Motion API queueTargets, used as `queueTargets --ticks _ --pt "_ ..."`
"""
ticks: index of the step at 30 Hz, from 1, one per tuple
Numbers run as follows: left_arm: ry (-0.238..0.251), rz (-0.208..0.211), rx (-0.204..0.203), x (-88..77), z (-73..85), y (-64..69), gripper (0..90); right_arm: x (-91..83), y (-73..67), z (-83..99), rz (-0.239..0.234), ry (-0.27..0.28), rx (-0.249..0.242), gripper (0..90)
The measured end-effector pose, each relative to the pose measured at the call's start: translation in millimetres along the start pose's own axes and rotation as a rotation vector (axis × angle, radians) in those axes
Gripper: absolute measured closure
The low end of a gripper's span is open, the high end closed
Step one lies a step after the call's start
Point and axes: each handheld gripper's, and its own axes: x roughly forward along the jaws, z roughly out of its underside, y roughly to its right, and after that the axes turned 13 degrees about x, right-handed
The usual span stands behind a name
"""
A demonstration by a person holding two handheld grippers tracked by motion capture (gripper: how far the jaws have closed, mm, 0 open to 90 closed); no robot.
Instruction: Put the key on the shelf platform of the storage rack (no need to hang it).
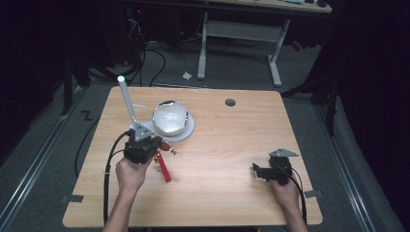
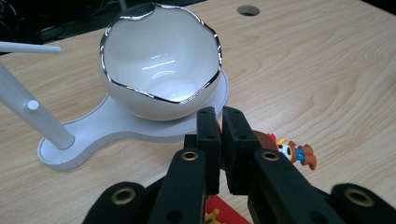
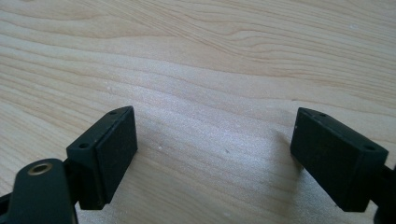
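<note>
A small toy figure [image 1: 170, 150] [image 2: 298, 153] on a red strap [image 1: 164, 170] [image 2: 219, 215] hangs at my left gripper [image 1: 161, 144] [image 2: 220, 119]. The jaws stand almost together, shut on the toy's strap end, just above the table in front of a white bowl [image 1: 169, 117] [image 2: 161, 70]. The exact spot of the grip is hidden behind the pads. The bowl is empty and has a jagged silver rim. It rests on a white flat base [image 1: 189, 131] [image 2: 116, 126]. My right gripper [image 1: 258, 170] [image 3: 215, 135] lies low at the table's right front, open, with bare wood between its jaws.
A white slanted post [image 1: 126, 99] [image 2: 28, 112] rises from the base's left end, close to my left hand. A round cable hole [image 1: 230, 102] [image 2: 248, 10] sits near the table's far edge. A desk frame and cables stand on the floor beyond.
</note>
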Motion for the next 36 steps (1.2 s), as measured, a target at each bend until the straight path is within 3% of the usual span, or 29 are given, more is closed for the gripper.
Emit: queueTargets --ticks 3,4,9,14,19,27,30,36 --pt "-0.004 0.012 0.005 -2.8 -6.1 1.8 86.4 0.0 -0.1 0.0 0.0 0.0 0.0 14.6" --pt "-0.008 0.011 -0.015 -4.0 -8.3 3.2 86.4 0.0 0.0 0.0 0.0 0.0 0.0 14.6" --pt "-0.025 0.035 -0.036 -7.5 -19.1 6.5 86.5 0.0 -0.1 0.0 0.0 0.0 0.0 14.6" --pt "-0.034 0.044 -0.026 -4.9 -27.5 9.8 86.5 0.4 -0.6 -0.4 -0.002 -0.001 -0.002 14.6" --pt "-0.037 0.056 -0.063 -6.1 -39.4 13.6 86.4 0.4 -0.6 -0.4 -0.002 -0.002 -0.001 14.6" --pt "-0.021 0.075 -0.063 -13.4 -53.8 24.3 86.4 0.4 -0.6 -0.4 -0.002 -0.002 -0.002 14.6" --pt "-0.023 0.08 -0.045 -13.6 -57.7 28.0 86.4 0.4 -0.6 -0.3 -0.002 -0.002 -0.002 14.6" --pt "-0.02 0.096 -0.061 -13.4 -72.4 36.9 86.4 0.4 -0.6 -0.3 -0.002 -0.002 -0.003 14.6"
